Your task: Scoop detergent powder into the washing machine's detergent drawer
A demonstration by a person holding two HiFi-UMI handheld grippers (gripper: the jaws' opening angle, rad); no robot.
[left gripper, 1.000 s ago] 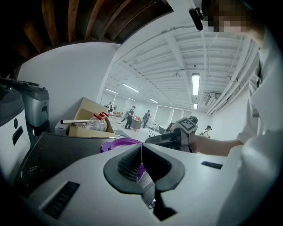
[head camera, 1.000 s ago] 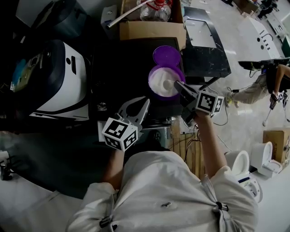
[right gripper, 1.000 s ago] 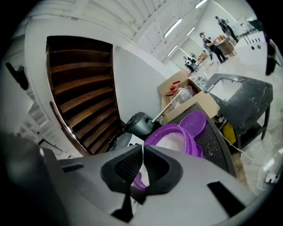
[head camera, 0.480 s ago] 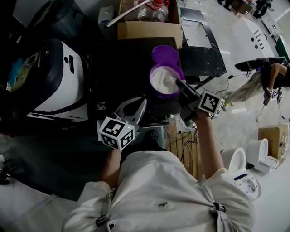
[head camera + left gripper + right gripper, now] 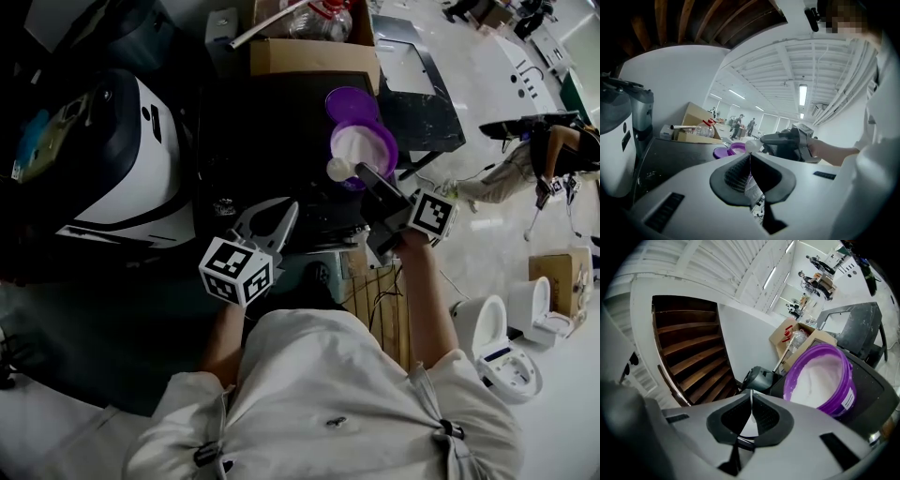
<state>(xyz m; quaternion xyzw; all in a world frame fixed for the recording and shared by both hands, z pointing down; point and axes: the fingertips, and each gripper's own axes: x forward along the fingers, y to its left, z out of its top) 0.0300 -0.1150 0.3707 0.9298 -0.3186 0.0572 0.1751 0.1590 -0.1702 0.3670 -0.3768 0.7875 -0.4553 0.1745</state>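
Powder [image 5: 362, 146] lay white and heaped in the purple tub [image 5: 388, 141], which stood open on the black desk [image 5: 262, 122] with its lid [image 5: 349, 101] flat just behind it. The right gripper [image 5: 364, 176] was closed on the scoop [image 5: 339, 170], whose round bowl, white with powder, hung at the tub's near left rim, over the desk's edge of the tub and not over the machine. From the right gripper view the gripper [image 5: 751, 399] showed its tips pressed together with a white sliver of the scoop [image 5: 743, 425] between the pads, and the tub [image 5: 834, 401] sat close ahead on the right, nearly full. The left gripper [image 5: 292, 211] hovered low over the near part of the desk, well apart from the tub; in its own view the left gripper [image 5: 750, 157] had its jaws together at the tips with nothing held. That view also caught the scoop [image 5: 752, 146] carried by the right gripper [image 5: 762, 138] in front of the tub [image 5: 738, 148] and lid [image 5: 719, 152]. A white and black machine [image 5: 122, 159] stood at the desk's left; its drawer could not be made out. A cardboard box [image 5: 314, 54] with a clear bottle [image 5: 323, 17] sat at the desk's far edge.
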